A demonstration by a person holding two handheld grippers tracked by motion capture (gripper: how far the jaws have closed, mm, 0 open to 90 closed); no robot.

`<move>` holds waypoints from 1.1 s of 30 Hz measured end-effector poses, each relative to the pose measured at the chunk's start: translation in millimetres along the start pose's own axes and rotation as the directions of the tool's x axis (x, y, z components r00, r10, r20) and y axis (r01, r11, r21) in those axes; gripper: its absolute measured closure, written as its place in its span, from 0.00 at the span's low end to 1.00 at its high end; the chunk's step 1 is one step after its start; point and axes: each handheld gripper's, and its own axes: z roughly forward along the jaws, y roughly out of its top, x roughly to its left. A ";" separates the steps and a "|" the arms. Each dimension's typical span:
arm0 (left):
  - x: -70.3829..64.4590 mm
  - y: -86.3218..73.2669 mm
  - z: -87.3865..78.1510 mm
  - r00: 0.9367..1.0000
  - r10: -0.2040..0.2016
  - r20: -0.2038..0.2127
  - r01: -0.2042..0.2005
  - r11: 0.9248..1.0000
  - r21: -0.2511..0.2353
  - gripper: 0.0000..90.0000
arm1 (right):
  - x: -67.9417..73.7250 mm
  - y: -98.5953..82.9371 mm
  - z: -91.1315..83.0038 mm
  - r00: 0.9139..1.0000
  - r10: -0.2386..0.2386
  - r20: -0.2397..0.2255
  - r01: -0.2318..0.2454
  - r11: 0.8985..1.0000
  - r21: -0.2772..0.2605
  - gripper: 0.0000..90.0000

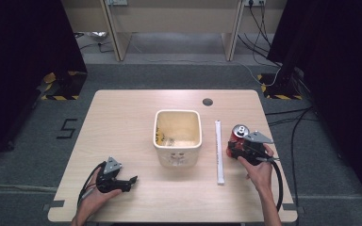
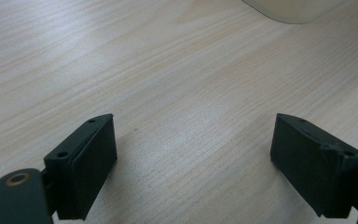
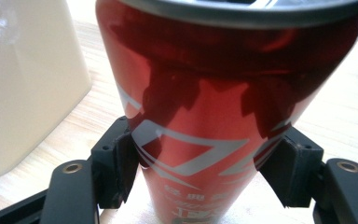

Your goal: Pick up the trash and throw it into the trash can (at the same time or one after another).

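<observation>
A red drink can (image 1: 240,132) stands on the wooden table (image 1: 122,122), right of a cream square tub (image 1: 177,136). My right gripper (image 1: 233,147) is shut on the can low on its body. In the right gripper view the can (image 3: 214,93) sits between the jaws, a black pad (image 3: 121,163) pressed to each side. My left gripper (image 1: 132,181) lies low near the table's front left, open, with nothing in it. In the left gripper view that gripper (image 2: 193,154) has its jaws wide apart over bare wood.
A long white wrapped stick (image 1: 219,153) lies on the table between the tub and the can. The tub's corner (image 2: 293,9) shows ahead of the left gripper, and its wall (image 3: 23,84) stands left of the can. A dark round hole (image 1: 207,101) marks the table's far side.
</observation>
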 end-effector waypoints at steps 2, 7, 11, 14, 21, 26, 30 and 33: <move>0.0 0.0 0.0 1.000 0.000 0.000 0.000 1.000 0.000 0.15 | 1.0 2.0 -2.5 1.000 -0.002 -0.005 0.002 1.000 -0.006 0.38; -0.3 0.0 0.2 1.000 -0.004 0.000 0.004 1.000 -0.003 0.15 | 2.4 8.9 -10.4 1.000 -0.010 -0.018 0.009 1.000 -0.019 0.38; -0.3 0.0 0.3 1.000 -0.004 0.000 0.004 1.000 -0.003 0.15 | 4.4 14.6 -16.7 1.000 -0.014 -0.026 0.013 1.000 -0.028 0.38; -0.3 0.0 0.3 1.000 -0.004 0.000 0.004 1.000 -0.003 0.15 | 5.8 19.3 -20.2 0.999 -0.027 -0.032 0.026 0.999 -0.033 0.38; -0.2 0.0 0.2 1.000 -0.004 0.000 0.004 1.000 -0.003 0.15 | 12.4 33.7 -30.3 0.997 -0.047 -0.056 0.044 0.998 -0.053 0.38; -0.3 0.0 0.2 1.000 -0.004 0.001 0.004 1.000 -0.003 0.15 | 18.9 44.8 -38.0 0.995 -0.064 -0.073 0.059 0.996 -0.069 0.38; -0.2 0.0 0.2 1.000 -0.003 0.000 0.003 1.000 -0.002 0.15 | 23.6 52.2 -44.5 0.994 -0.075 -0.085 0.068 0.995 -0.076 0.38; -0.2 0.0 0.1 1.000 -0.004 0.001 0.004 1.000 -0.002 0.15 | 27.7 58.2 -49.0 0.991 -0.085 -0.101 0.077 0.993 -0.084 0.38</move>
